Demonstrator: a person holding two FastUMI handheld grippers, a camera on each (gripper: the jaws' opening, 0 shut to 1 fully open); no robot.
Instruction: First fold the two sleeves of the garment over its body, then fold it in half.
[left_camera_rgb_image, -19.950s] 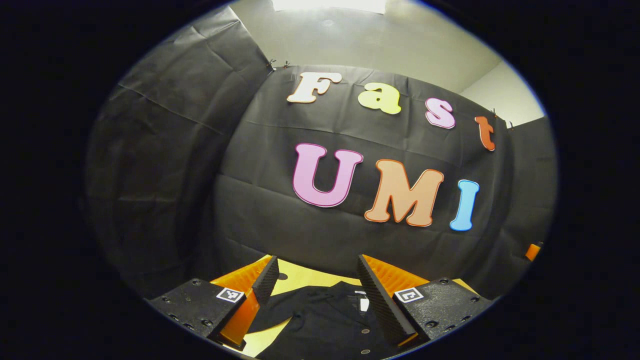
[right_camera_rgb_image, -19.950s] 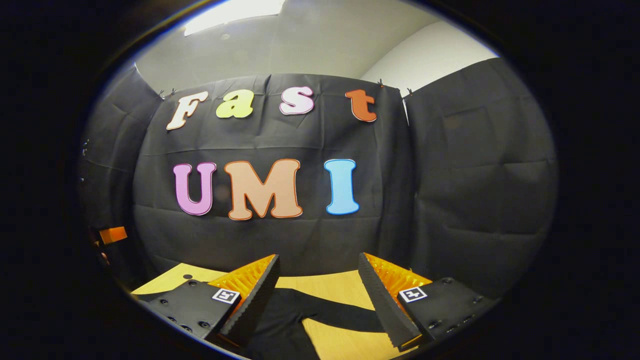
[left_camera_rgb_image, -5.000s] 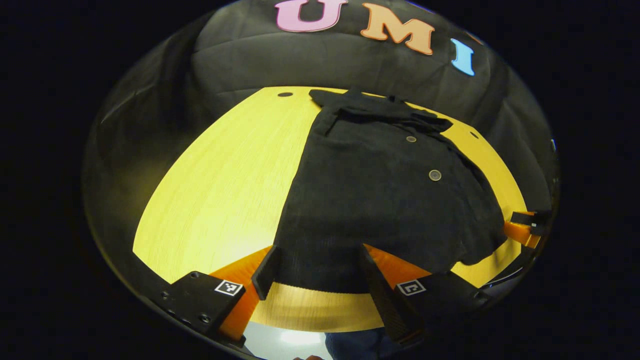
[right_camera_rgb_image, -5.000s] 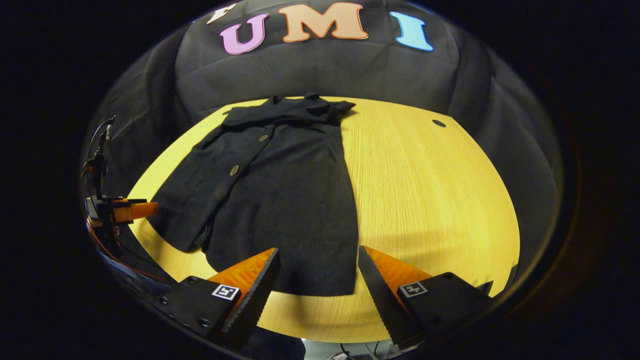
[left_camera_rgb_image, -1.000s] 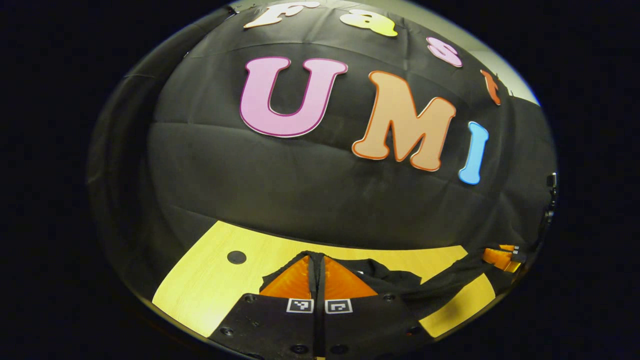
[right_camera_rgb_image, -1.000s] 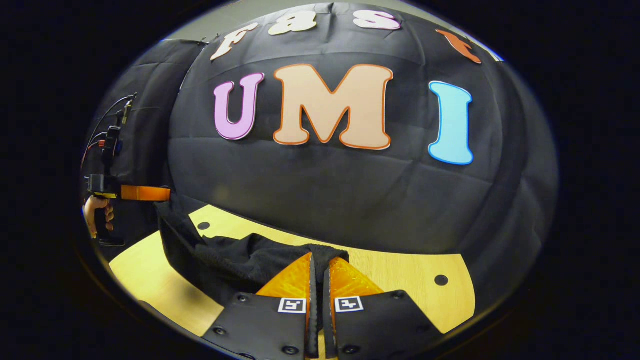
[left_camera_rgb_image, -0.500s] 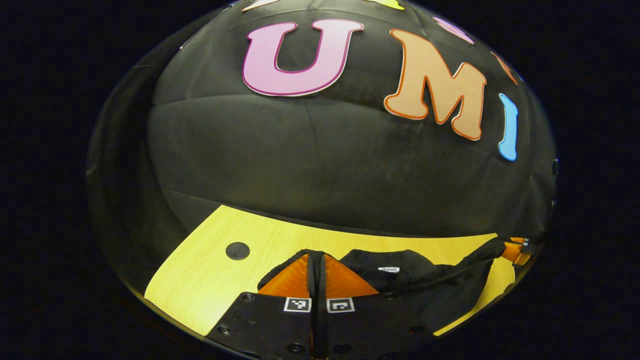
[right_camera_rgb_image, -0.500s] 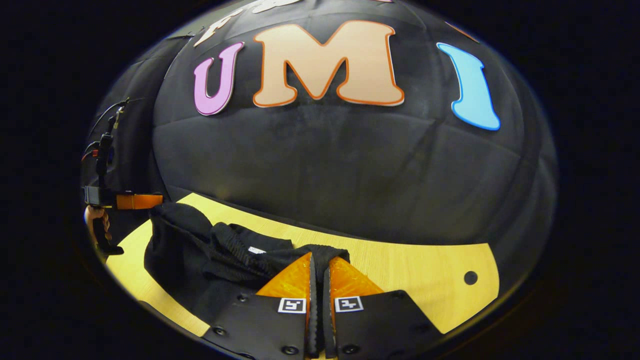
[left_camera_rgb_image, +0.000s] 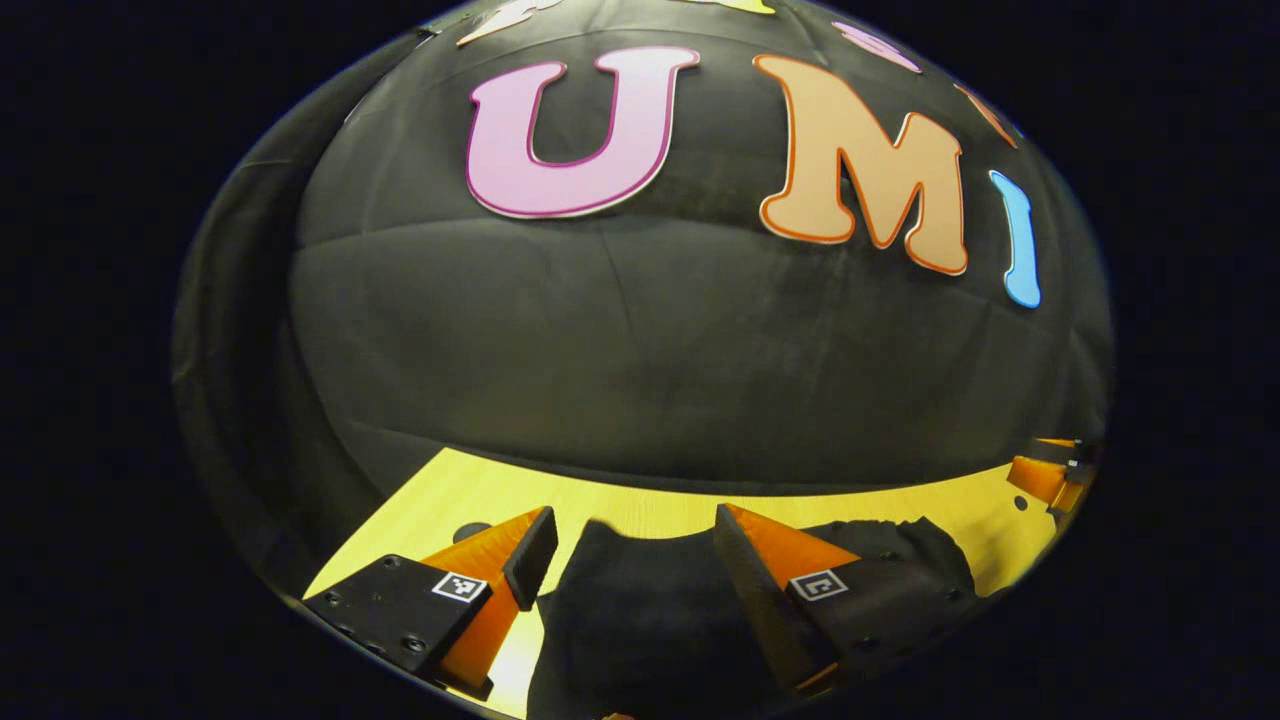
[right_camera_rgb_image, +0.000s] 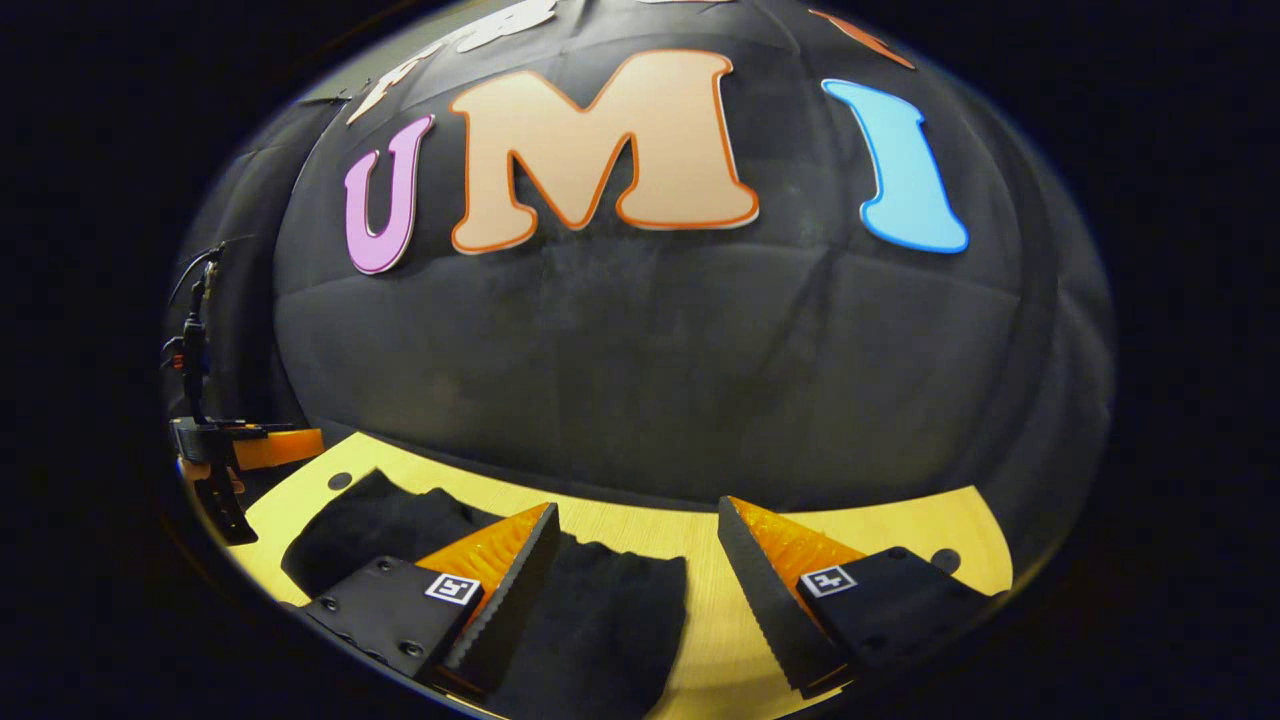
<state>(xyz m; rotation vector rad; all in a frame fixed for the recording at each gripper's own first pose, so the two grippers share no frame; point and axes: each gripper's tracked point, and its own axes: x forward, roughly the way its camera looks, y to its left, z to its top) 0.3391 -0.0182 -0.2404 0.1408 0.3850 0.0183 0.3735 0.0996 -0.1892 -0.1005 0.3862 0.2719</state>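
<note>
The black garment (right_camera_rgb_image: 600, 610) is laid folded on the yellow table (right_camera_rgb_image: 860, 525), near its far edge. The left gripper (left_camera_rgb_image: 625, 545) is held wide open over it, and nothing is held. The right gripper (right_camera_rgb_image: 638, 550) is wide open and empty too. Both should be lifted straight up, so the fold is not pulled apart.

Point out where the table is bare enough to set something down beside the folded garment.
Bare table lies right of the garment, out to a small dark hole near the wall, with a thinner strip behind it. Left of the garment, a patch holds another hole. The centre is crowded: the cloth lies under both open grippers.
</note>
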